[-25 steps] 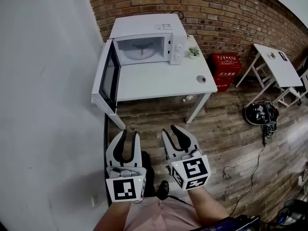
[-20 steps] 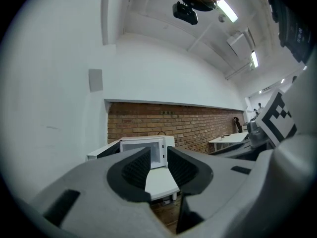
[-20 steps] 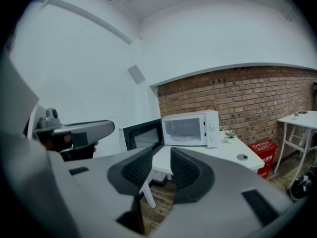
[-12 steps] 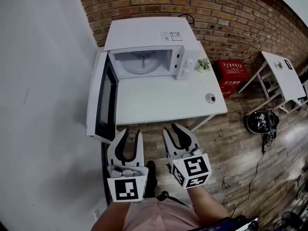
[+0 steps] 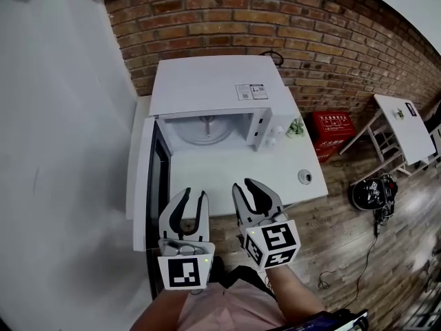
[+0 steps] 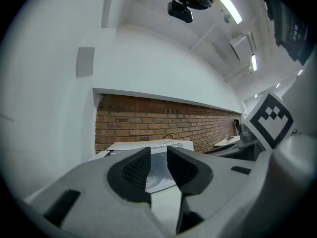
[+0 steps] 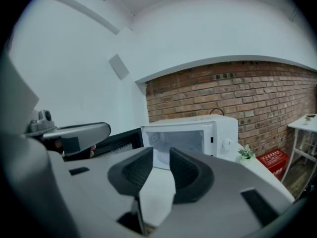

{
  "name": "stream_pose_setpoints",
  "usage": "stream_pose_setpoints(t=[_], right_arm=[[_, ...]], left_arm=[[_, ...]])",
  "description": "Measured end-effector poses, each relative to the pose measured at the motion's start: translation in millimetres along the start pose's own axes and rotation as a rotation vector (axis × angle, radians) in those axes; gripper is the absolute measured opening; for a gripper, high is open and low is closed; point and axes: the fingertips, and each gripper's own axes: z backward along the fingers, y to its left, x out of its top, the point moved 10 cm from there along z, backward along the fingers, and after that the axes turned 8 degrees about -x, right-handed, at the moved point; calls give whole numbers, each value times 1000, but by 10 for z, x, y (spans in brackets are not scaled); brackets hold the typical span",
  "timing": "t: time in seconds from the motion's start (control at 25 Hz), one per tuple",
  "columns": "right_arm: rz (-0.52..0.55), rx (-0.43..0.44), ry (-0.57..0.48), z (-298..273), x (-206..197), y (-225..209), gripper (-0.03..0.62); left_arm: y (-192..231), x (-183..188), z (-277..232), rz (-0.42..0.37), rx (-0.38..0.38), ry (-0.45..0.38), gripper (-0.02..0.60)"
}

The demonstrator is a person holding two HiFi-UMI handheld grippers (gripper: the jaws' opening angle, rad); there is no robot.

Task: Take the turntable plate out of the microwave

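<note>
The white microwave (image 5: 213, 88) stands on a white table (image 5: 262, 171), its door (image 5: 157, 178) swung open to the left. The glass turntable plate (image 5: 207, 131) lies inside the cavity. Both grippers are held side by side over the table's near edge, pointing at the oven and well short of it. My left gripper (image 5: 194, 194) is open, its jaws closing slightly with nothing between them. My right gripper (image 5: 246, 185) is open too, also closing on nothing. In the left gripper view the plate (image 6: 158, 176) shows through the gap; in the right gripper view the plate (image 7: 161, 163) does likewise.
A small potted plant (image 5: 296, 127) stands right of the microwave, and a small round object (image 5: 304, 177) lies near the table's right corner. A red box (image 5: 331, 133), a second white table (image 5: 406, 119) and a black device (image 5: 372, 188) are at the right. A white wall runs along the left.
Both grippers have come forward together toward the table and microwave, which now look larger and nearer. The grippers' tips now reach over the table's near edge.
</note>
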Motion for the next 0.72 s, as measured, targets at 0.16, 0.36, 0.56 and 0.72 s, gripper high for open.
stream_pose_setpoints(t=[0.16, 0.36, 0.56, 0.72], right_arm=[[-13, -5, -17, -198, 70, -93, 109], [1, -12, -25, -496, 113, -284, 109], [-13, 34, -3, -949, 104, -505, 109], [-39, 102, 39, -1309, 52, -647, 109]], left_arm=[[61, -19, -162, -11, -5, 5, 104], [133, -133, -386, -7, 15, 38, 104], [224, -227, -774, 14, 46, 55, 108], [303, -281, -1102, 5, 89, 64, 110]])
